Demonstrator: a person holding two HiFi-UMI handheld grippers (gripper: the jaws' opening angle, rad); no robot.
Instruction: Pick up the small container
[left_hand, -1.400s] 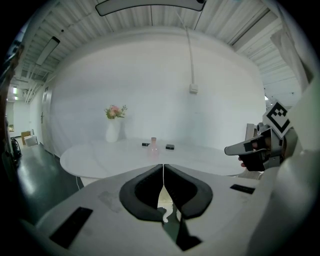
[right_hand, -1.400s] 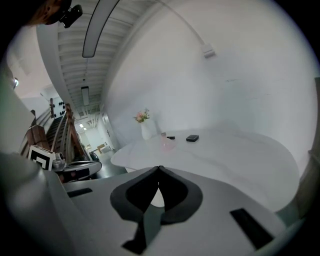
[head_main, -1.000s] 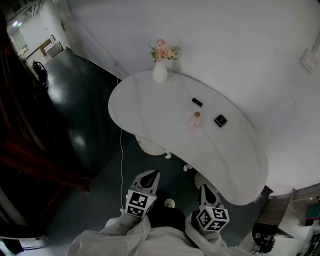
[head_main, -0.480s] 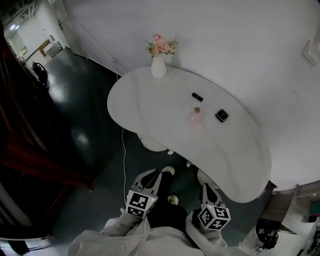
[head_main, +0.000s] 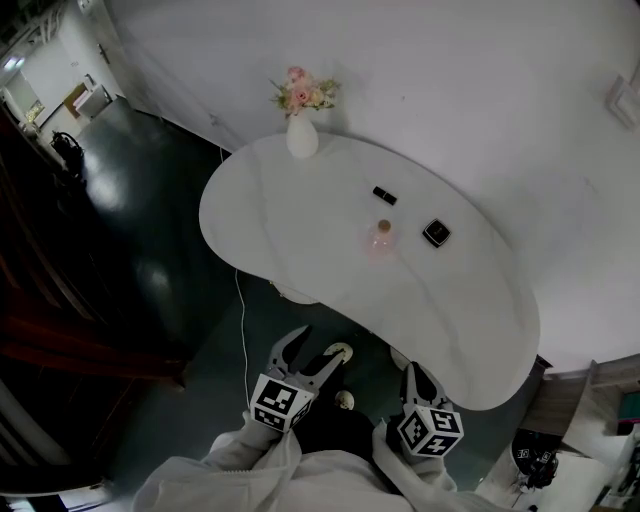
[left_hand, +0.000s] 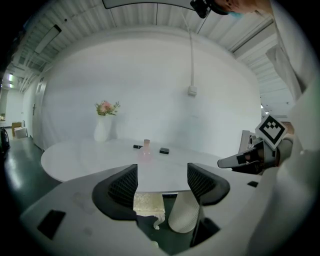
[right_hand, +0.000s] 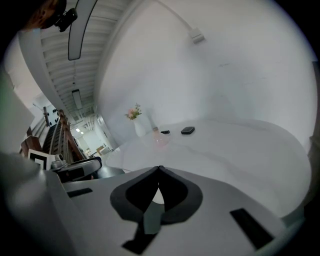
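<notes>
1. I held both tools short of the near edge of the white table, over dark floor, and neither touched it.
2. The left gripper had its jaws opening wide, with nothing between them; through the gap I saw only the table's near edge and its carved white base.
3. The right gripper had its jaws pressed together on nothing.
4. The small container, a pale pink bottle with a tan stopper, stood upright near the middle of the table, somewhat closer to the far edge.
5. Bare tabletop ran from the near edge up to it, so that side lay open.
6. A black square case lay near its right side, apart from it. A small black bar lay beyond it toward the far edge.
7. A white vase of pink flowers stood at the far left end, well apart.
8. The white wall ran close behind the far edge; the floor to the left was open, with a thin cable trailing under the near edge.
</notes>
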